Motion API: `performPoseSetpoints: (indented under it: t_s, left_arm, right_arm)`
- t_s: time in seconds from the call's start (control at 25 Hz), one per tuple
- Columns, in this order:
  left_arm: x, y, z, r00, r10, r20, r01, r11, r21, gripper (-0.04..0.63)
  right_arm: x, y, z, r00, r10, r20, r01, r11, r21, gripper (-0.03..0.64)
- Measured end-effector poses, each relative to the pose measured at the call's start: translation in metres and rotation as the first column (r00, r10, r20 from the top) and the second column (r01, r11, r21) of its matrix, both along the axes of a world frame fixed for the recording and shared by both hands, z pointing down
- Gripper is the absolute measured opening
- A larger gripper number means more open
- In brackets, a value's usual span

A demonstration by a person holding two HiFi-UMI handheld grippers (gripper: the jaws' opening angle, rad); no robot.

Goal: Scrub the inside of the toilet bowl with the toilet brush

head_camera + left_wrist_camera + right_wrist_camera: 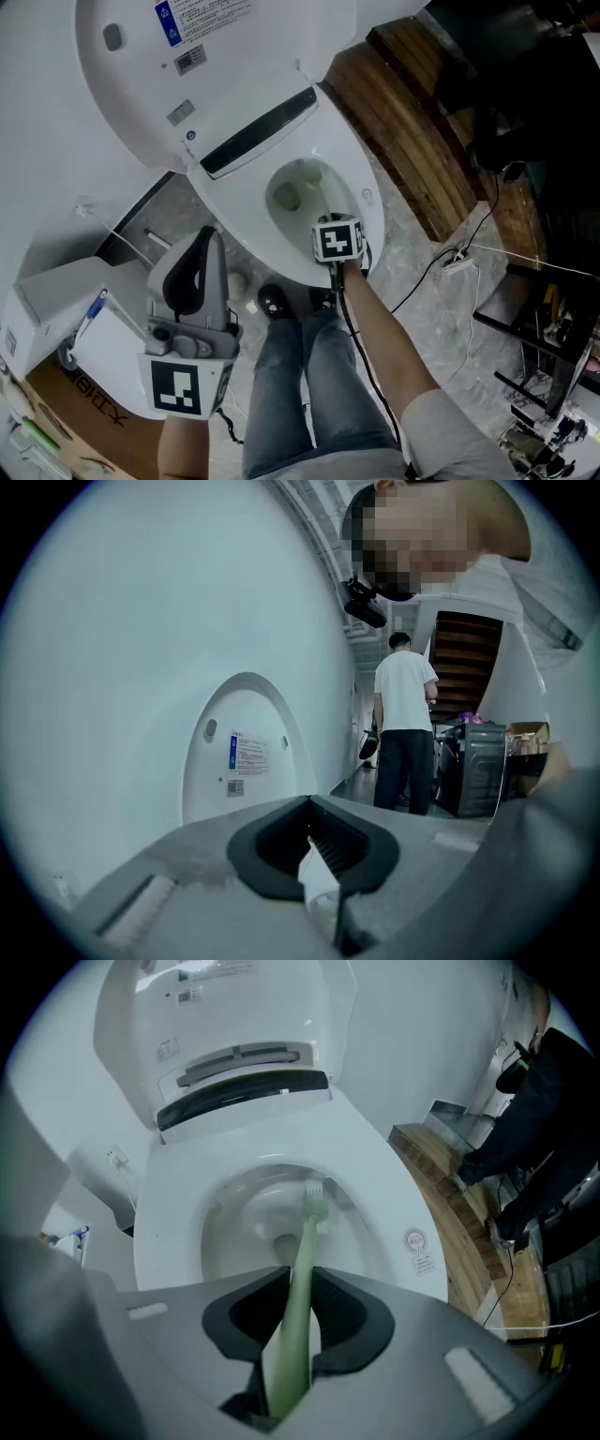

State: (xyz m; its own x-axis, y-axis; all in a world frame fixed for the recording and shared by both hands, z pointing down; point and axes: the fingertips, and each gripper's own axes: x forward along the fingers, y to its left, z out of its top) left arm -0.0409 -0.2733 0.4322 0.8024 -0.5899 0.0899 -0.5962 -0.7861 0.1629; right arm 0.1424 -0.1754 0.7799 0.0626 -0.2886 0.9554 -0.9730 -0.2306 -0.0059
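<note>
The white toilet stands with its lid [187, 56] raised, and its bowl [300, 192] is open. My right gripper [336, 230] hovers over the bowl's near rim, shut on the pale green handle of the toilet brush [295, 1307]. The brush head [315, 1206] reaches into the bowl [253, 1222], near the far side of the drain hole. My left gripper [202, 244] is held up to the left of the toilet, apart from it. Its jaws [314, 846] look closed, pointing at the raised lid [246, 752]; only a thin pale sliver shows at their seam.
Wooden steps [412, 122] rise right of the toilet. Cables and a power strip [459, 262] lie on the marble floor. A white box [66, 291] and a cardboard box [75, 394] sit at the left. My legs [309, 375] stand before the bowl. Another person [405, 724] stands farther off.
</note>
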Motion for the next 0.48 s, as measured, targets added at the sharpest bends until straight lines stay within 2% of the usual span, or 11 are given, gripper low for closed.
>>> performPoseSetpoints:
  t_s: [0.28,0.48]
  left_arm:
    - [-0.009,-0.007,0.014,1.0,-0.009,0.023,0.01,1.0,-0.03,0.005]
    - [-0.014,-0.01,0.016,1.0,-0.014,0.016,0.015,0.999,-0.03,0.005]
  right_arm:
    - [-0.015,-0.017,0.005,0.999,-0.03,0.028,0.03,0.999,0.01,0.077]
    - [-0.032,-0.024,0.009,0.995,-0.07,0.072,0.069,0.997,0.017,0.077]
